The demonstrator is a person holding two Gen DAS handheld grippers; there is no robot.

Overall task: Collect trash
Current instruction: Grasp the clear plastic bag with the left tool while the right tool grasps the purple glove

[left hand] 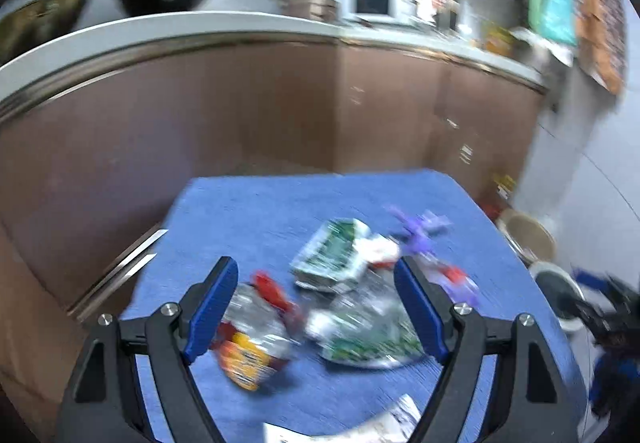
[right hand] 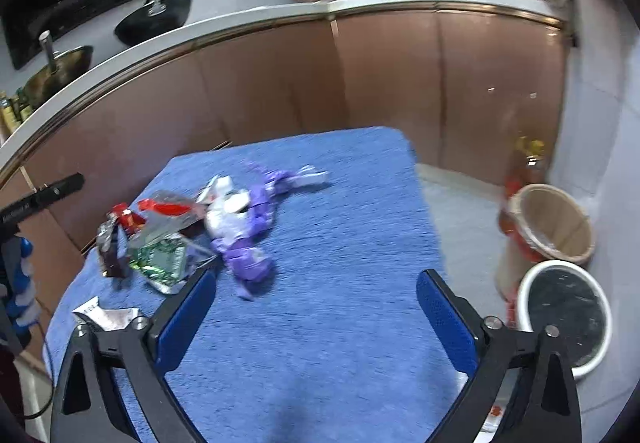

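Crumpled wrappers lie on a blue cloth-covered table. In the left wrist view I see a red-yellow foil wrapper, two green-white wrappers and a purple-white wrapper. My left gripper is open above this pile and holds nothing. In the right wrist view the purple wrapper, a green wrapper and a red foil wrapper lie left of centre. My right gripper is open and empty over bare blue cloth, right of the pile.
A white bin with a black liner and a beige bin stand on the floor right of the table. Brown cabinets under a white counter run behind. A white paper scrap lies at the table's near left.
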